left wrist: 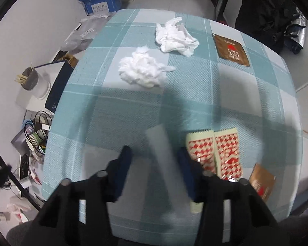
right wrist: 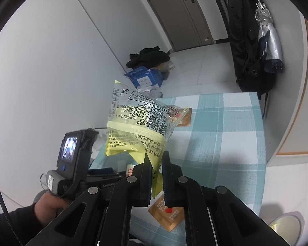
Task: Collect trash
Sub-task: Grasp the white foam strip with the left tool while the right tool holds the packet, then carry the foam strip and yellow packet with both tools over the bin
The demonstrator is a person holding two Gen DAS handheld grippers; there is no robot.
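Both grippers were in view over a table draped in a teal-and-white checked cloth (left wrist: 195, 94). The right gripper (right wrist: 156, 160) was clamped on a yellow and clear plastic wrapper (right wrist: 133, 123) printed with black text, its two fingers pressed together on the wrapper's lower edge so that the crumpled bag stood up above the tabletop. Under those fingers a brown packet (right wrist: 166, 215) lay flat on the cloth, partly hidden.

From the right wrist view, the left gripper (left wrist: 154, 153) showed only from behind, held in a hand (right wrist: 49, 205) with a dark sleeve, a small lit screen on its back. From its own camera it pointed steeply down at the cloth with its blue-padded fingers (left wrist: 123, 164) apart and nothing between them; the picture was blurred there. Just beside its right finger lay a red-and-white checked wrapper (left wrist: 215, 153), flat on the cloth, its edge partly behind the finger; whether they touched could not be told. Near the table's edge beyond that wrapper sat a second brown packet (left wrist: 260, 184).

Farther across the table lay two crumpled white tissues, one fluffy wad (left wrist: 142, 69) and one flatter sheet (left wrist: 175, 38) close behind it, with a third brown packet (left wrist: 232, 51) well apart to their right. On the floor stood a blue cardboard box (left wrist: 100, 2).
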